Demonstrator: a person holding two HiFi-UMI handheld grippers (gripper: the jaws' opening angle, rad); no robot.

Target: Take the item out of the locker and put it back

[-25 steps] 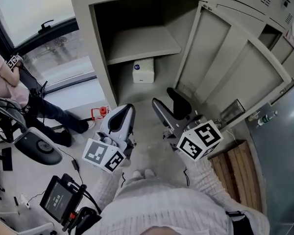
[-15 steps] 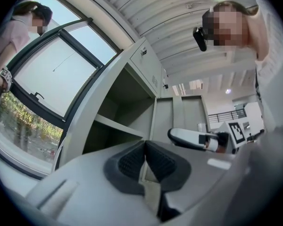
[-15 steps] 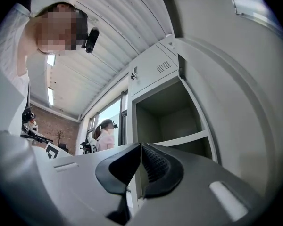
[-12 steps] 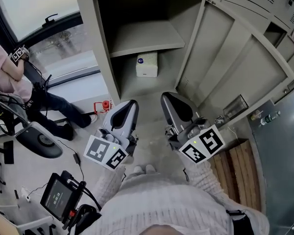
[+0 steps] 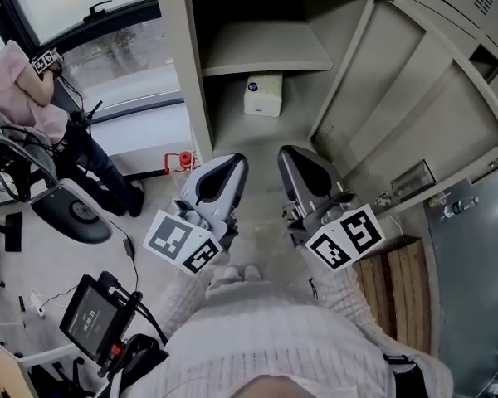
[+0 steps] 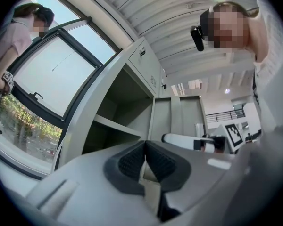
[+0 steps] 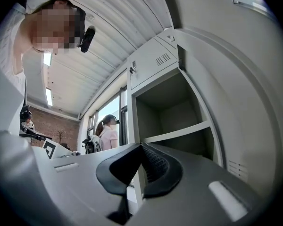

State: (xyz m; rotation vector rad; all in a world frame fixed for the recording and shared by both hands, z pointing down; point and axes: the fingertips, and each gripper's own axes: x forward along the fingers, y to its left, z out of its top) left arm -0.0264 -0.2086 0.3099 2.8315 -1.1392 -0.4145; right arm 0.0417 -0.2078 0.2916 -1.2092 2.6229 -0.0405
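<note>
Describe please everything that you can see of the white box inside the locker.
The white box is small and rectangular, seemingly cardboard or a soft paper pack, with a dark blue round mark on its top face near one end. It looks closed and undamaged. It lies flat on the floor of the lower compartment of the open locker, under the shelf and toward the back. Only the locker floor visibly touches it; whether it meets the back wall cannot be told.
</note>
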